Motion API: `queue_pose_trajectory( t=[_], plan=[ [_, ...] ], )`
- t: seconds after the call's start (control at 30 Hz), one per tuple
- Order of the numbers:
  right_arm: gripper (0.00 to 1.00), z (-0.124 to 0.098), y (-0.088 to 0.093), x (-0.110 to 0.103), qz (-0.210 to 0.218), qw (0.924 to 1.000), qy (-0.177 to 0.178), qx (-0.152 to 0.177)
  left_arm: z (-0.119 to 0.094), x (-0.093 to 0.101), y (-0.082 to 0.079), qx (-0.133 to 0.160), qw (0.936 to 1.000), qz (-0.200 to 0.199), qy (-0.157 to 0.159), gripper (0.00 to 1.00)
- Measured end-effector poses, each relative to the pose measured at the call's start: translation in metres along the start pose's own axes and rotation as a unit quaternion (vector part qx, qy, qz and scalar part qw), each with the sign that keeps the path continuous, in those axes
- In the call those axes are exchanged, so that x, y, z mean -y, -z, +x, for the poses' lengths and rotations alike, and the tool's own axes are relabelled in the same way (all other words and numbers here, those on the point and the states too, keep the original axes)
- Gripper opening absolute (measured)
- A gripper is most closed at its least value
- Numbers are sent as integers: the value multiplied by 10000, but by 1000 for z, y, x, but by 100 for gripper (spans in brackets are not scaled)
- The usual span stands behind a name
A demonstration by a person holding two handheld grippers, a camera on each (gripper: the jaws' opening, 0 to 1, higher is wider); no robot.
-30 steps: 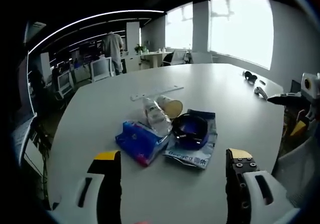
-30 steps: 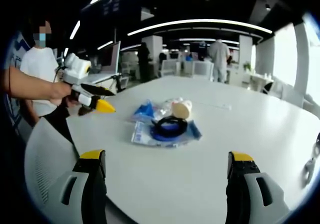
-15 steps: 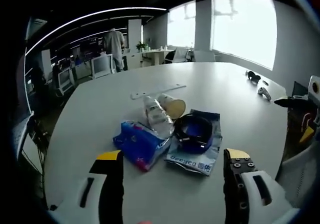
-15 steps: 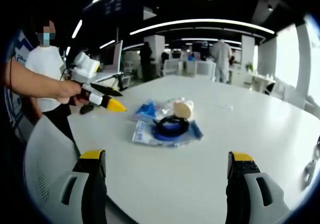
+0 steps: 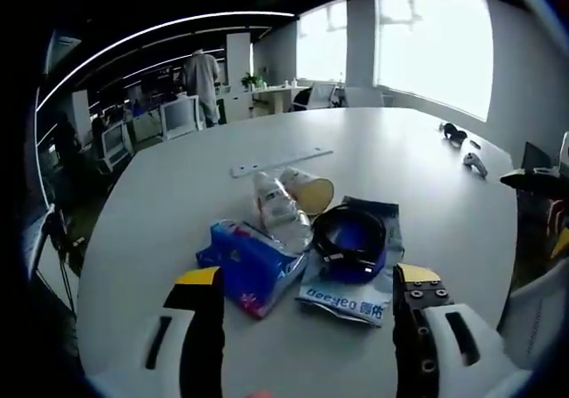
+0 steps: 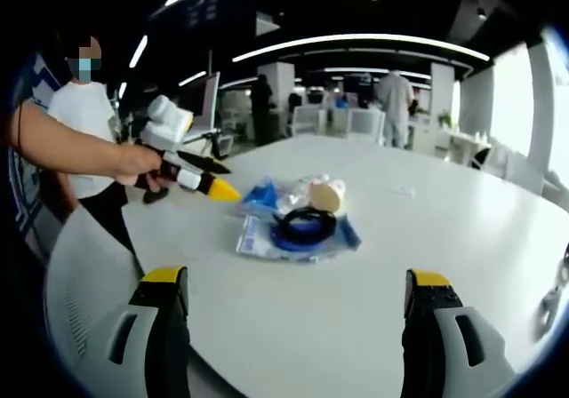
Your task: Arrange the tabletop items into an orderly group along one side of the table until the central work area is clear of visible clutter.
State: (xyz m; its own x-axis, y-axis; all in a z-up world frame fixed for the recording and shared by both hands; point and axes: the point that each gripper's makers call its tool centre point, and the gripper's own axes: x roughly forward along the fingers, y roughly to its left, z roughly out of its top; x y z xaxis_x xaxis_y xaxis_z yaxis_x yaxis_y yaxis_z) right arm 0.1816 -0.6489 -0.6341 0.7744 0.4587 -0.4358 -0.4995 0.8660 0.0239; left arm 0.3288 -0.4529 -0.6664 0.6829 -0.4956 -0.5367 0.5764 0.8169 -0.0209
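Observation:
A cluster of items lies mid-table: a blue tissue pack, a clear plastic bottle on its side, a tipped paper cup, and a black-and-blue ring resting on a silver-blue pouch. My left gripper is open just short of the pack and pouch, holding nothing. The right gripper view shows the same ring, pouch, cup and blue pack, with the left gripper beside the pack. My right gripper is open over bare table, well back from the cluster.
A white strip lies beyond the cup. Two small dark objects sit near the table's far right edge. A grey chair back stands at the table's edge, below a person in a white shirt. Desks and people fill the office behind.
My left gripper has moved forward toward the cluster, now close to the blue pack. The right gripper has stayed in place. The items have not moved.

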Motion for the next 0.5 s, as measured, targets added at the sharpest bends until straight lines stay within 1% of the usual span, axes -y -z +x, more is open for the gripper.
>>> queue_pose_trajectory(
  t=[0.27,0.5],
  plan=[
    [100,-5,-2,3,29,10000,36,34,11,0,-3,-51,10000,77,-19,74],
    [100,-6,-1,4,56,10000,24,40,21,-2,-2,-99,9999,14,-90,69]
  ],
)
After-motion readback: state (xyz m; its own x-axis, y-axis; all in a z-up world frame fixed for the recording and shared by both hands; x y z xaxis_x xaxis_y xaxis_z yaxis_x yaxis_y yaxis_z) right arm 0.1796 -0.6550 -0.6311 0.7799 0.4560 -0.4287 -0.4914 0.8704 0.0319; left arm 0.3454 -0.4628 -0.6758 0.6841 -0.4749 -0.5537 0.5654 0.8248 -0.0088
